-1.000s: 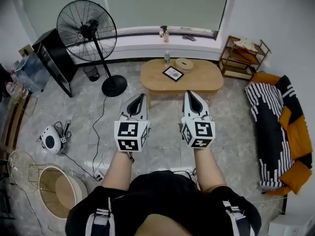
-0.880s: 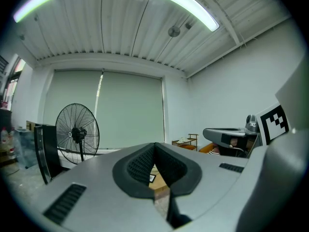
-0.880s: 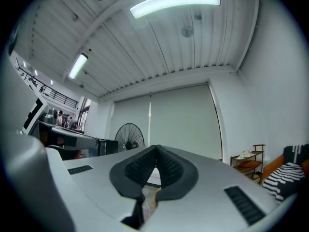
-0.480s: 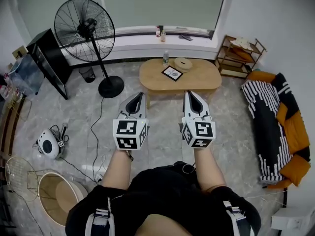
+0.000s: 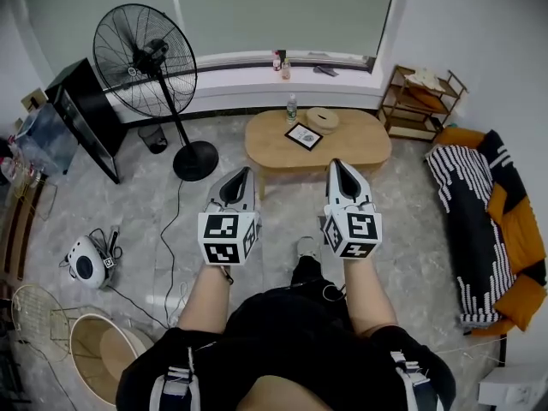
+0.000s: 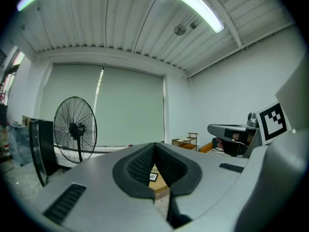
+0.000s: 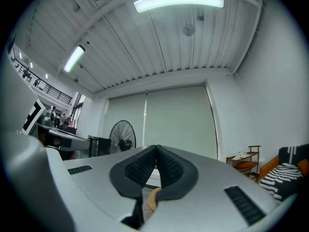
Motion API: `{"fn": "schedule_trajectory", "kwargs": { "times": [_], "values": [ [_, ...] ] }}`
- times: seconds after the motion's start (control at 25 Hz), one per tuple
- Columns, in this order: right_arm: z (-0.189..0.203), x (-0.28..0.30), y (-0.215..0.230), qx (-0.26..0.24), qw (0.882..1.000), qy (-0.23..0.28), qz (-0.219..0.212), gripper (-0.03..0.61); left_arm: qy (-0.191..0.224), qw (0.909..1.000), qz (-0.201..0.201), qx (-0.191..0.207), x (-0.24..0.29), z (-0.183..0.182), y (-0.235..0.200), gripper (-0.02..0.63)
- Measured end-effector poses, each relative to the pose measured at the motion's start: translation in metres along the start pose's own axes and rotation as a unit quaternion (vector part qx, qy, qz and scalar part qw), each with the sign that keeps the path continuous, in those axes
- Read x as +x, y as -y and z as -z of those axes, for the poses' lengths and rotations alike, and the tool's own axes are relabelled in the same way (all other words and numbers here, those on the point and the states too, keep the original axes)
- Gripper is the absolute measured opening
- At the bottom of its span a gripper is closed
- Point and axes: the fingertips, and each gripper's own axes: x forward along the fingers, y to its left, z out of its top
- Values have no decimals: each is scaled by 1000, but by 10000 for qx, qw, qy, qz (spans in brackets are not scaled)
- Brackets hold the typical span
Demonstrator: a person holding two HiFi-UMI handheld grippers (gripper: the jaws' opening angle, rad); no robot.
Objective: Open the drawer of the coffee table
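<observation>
As I look down from the head view, the forearms reach out from six o'clock and carry the left gripper (image 5: 246,171) and the right gripper (image 5: 336,163) side by side above the grey marbled floor (image 5: 282,221), both pointing toward twelve o'clock and apart from each other. Along the left one I see its fingers (image 6: 140,164) pressed together at the tips with nothing between them. The right one's fingers (image 7: 140,167) are likewise closed tip to tip and empty. Ahead of the tips, at twelve o'clock, stands the oval wooden bench (image 5: 360,148), touched by neither gripper; I cannot make out its drawer from this angle. On its top lie a framed picture (image 5: 303,135), a round tan object (image 5: 321,119) just behind it, and a small bottle (image 5: 291,107) upright at the far edge. At ten o'clock a black pedestal fan (image 5: 145,54) stands on the floor. At two o'clock a small wooden shelf rack (image 5: 419,101) sits by the wall, and at three o'clock a sofa (image 5: 514,229) carries a black-and-white striped blanket (image 5: 467,221). Farthest off, at twelve o'clock, a window ledge (image 5: 257,62) runs beneath a drawn blind (image 5: 282,11).
</observation>
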Motion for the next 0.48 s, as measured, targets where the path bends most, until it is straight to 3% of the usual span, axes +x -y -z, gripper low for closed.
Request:
{"fn": "schedule_trajectory", "kwargs": {
  "times": [0.24, 0.48],
  "values": [
    [18, 81, 43, 63, 9999, 16, -117, 15, -22, 9998, -143, 146, 86, -4, -18, 20],
    [33, 188, 107, 58, 9997, -70, -218, 15, -127, 9996, -188, 179, 207, -12, -31, 19]
  ]
}}
